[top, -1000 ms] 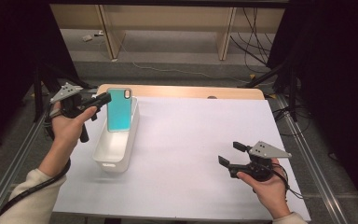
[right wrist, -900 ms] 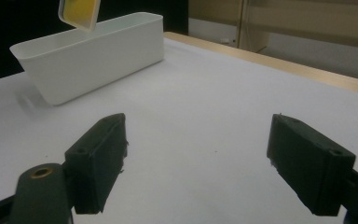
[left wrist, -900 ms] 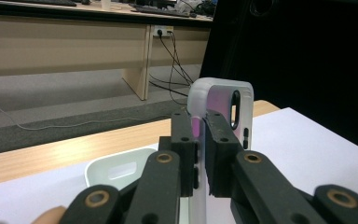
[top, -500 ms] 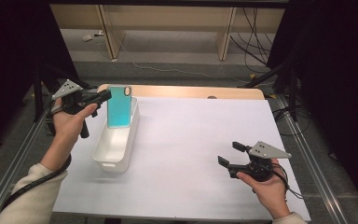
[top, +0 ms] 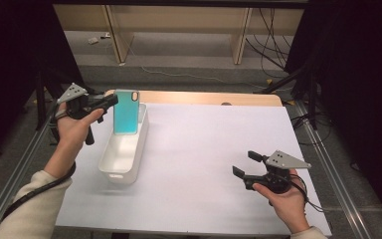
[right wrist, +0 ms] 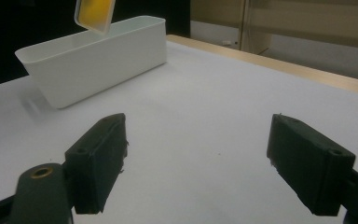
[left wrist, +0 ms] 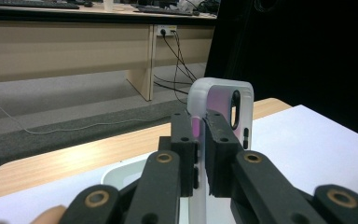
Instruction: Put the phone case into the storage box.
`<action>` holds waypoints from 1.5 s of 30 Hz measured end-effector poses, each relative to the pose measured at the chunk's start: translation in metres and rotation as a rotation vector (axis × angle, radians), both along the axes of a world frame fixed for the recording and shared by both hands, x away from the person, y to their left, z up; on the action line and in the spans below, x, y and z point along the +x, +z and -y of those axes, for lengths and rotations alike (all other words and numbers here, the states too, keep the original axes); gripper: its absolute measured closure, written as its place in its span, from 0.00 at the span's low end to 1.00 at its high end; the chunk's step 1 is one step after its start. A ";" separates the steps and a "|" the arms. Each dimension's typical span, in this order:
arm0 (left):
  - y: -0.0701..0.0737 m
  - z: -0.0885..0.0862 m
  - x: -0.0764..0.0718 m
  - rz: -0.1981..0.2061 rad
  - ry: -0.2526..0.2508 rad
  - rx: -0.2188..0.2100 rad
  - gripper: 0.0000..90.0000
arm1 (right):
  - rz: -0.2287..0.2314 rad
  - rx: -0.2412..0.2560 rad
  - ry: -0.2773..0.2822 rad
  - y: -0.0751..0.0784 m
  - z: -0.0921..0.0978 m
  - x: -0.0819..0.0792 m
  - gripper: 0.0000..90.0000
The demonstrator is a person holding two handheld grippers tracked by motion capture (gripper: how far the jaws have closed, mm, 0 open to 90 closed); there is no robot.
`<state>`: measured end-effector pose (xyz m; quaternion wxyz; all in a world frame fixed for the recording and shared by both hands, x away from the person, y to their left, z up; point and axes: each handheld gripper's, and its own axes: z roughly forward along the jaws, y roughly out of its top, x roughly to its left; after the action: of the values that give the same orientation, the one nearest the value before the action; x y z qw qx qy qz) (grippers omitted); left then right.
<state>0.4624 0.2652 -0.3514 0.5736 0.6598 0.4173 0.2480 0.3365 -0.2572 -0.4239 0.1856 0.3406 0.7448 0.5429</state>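
My left tongs (top: 110, 101) sit in the upper left of the high view; they are squeezed tight on the thin side edge of a flat teal phone case with a clear rubbery rim (top: 127, 112); the case stands up tall, up in the air, with its bottom end just over the far end of the long white plastic tub (top: 110, 166); I cannot tell if it touches the tub.

In the left gripper view the case (left wrist: 223, 100) sticks up in the middle of the frame, pinched between my two black jaws near its top end, beside the camera hole.

I think the case is very light; it looks bendy and a bit soft, not easy to break; the smooth back may be slippery, so a grip on the rubbery edge seems best; a hold near the middle of the long side would make it wobble less.

My right tongs (top: 246, 164) rest low in the lower right of the high view, over the white desk (top: 209, 134); they are wide open and hold nothing; in the right gripper view the tub (right wrist: 98, 58) sits in the upper left, well apart.
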 end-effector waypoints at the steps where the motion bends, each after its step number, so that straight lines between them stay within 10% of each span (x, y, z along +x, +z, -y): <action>1: 0.000 0.000 0.001 -0.001 0.001 0.003 0.92 | -0.013 0.000 0.000 0.001 0.000 -0.001 0.24; 45: -0.019 0.001 0.036 -0.045 0.014 0.029 0.92 | -0.006 -0.022 0.002 0.000 0.001 -0.001 0.24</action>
<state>0.4984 0.2643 -0.3705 0.5527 0.6705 0.4311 0.2430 0.3355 -0.2579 -0.4242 0.1866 0.3393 0.7518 0.5337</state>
